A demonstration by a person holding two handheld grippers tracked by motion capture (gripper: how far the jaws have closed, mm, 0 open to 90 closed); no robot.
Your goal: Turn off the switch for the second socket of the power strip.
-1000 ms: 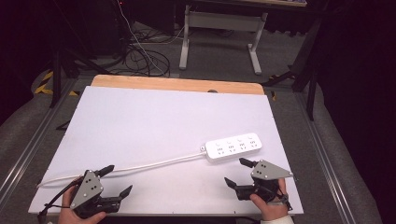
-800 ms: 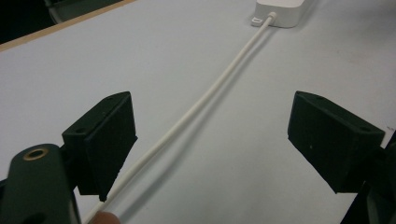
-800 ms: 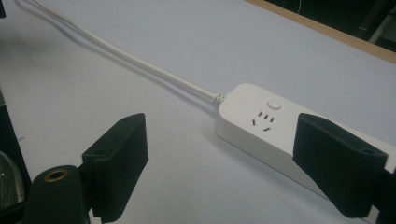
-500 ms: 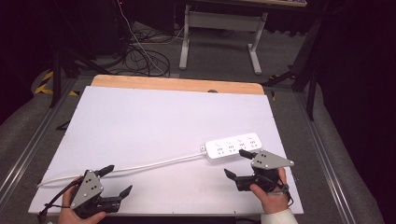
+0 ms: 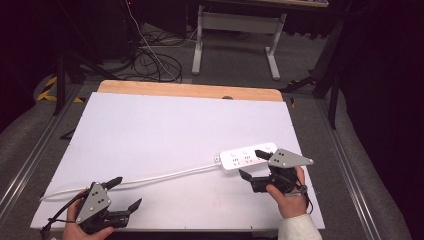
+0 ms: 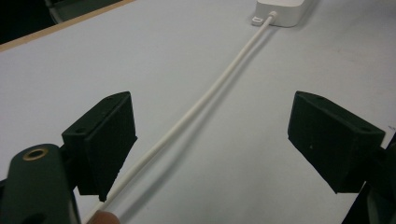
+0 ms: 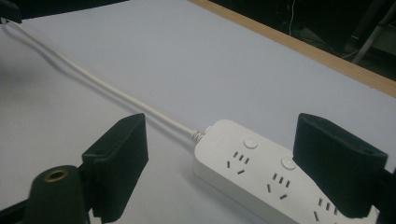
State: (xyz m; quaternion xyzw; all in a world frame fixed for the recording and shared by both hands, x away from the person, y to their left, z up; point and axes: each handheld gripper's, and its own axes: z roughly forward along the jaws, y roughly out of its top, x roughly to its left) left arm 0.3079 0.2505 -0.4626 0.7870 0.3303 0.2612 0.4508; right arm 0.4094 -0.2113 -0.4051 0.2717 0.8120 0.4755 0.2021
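Lying on the white board (image 5: 165, 135) near its right edge is a white power strip (image 5: 247, 157) with rows of small holes and round buttons on top. Nothing is plugged into the holes that show. Its white cord (image 5: 165, 176) runs across the board toward the left gripper (image 5: 125, 192), passing between that gripper's jaws, which are spread wide apart and touch nothing. The right gripper (image 5: 251, 163) hangs over the near end of the strip, jaws also spread wide, with the strip between them but not pinched. Each gripper is held by a hand.
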